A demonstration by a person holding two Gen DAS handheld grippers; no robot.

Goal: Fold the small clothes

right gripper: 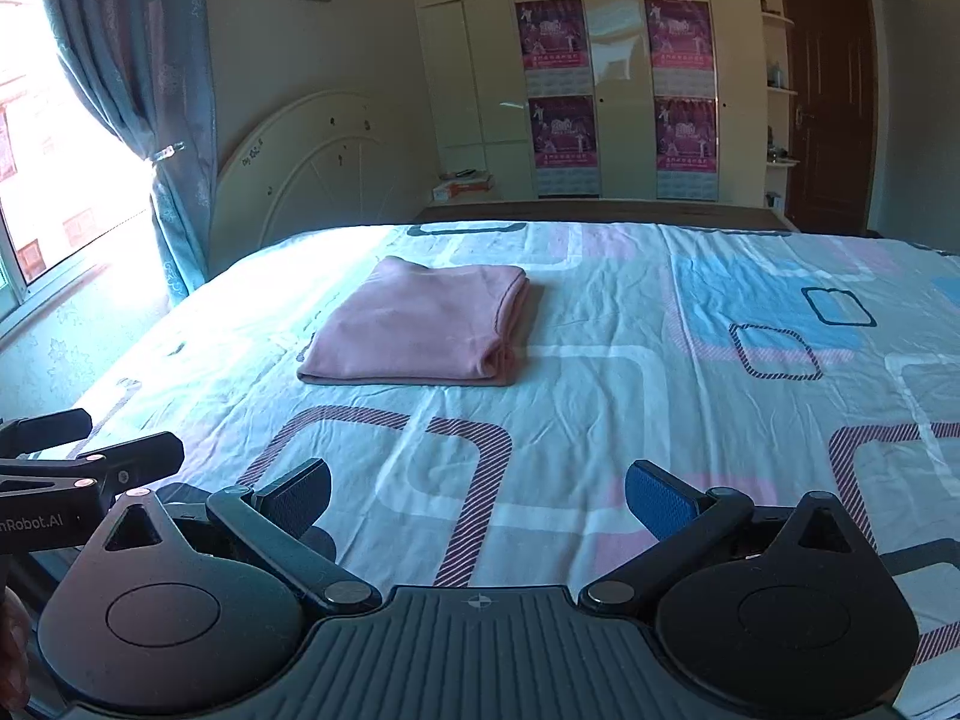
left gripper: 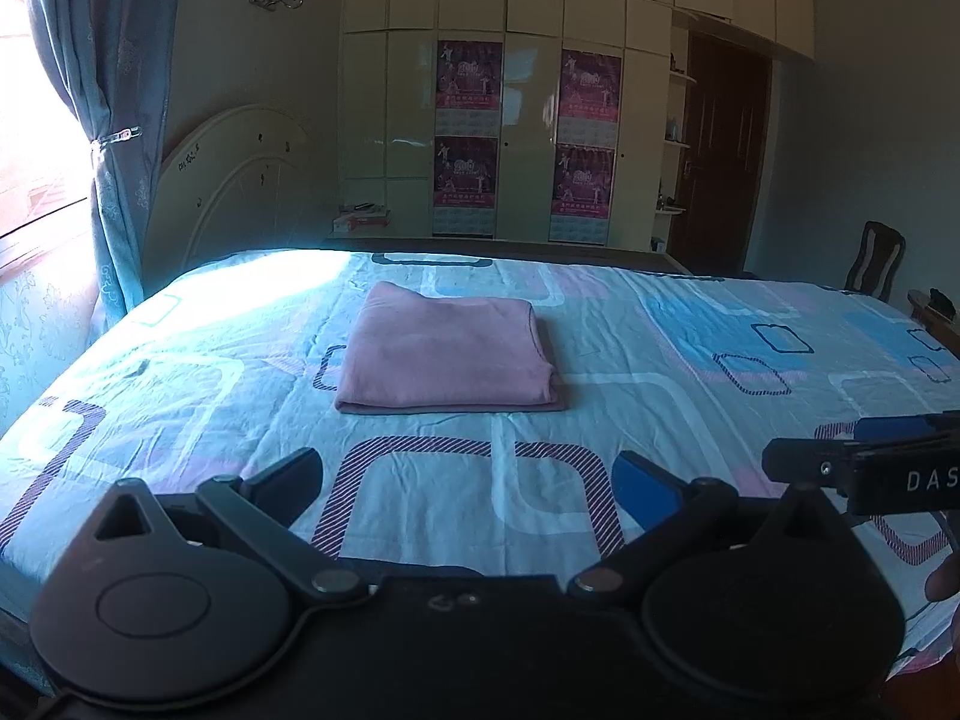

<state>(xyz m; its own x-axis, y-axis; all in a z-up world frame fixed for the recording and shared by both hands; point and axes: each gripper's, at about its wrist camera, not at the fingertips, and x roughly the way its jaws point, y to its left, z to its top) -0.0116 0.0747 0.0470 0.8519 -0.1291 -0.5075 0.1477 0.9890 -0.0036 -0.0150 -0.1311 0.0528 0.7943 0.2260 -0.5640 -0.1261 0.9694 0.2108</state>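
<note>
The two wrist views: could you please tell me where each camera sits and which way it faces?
Left wrist: on the left gripper, low over the patterned bed sheet, facing the cream wardrobe; its open fingers, the right gripper at the right edge and a fingertip show.
Right wrist: on the right gripper, same heading; its open fingers and the left gripper at the left edge show.
Shared: folded pink cloth, sheet, wardrobe.

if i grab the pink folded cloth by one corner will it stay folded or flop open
The pink cloth is probably floppy: it lies in soft stacked layers with rounded folds at its right edge, so lifting one corner would likely let it unfold. It looks thin and light. Pushed across the wrinkled bedsheet, it would more likely bunch than slide. Both grippers, left and right, are open and away from it.
</note>
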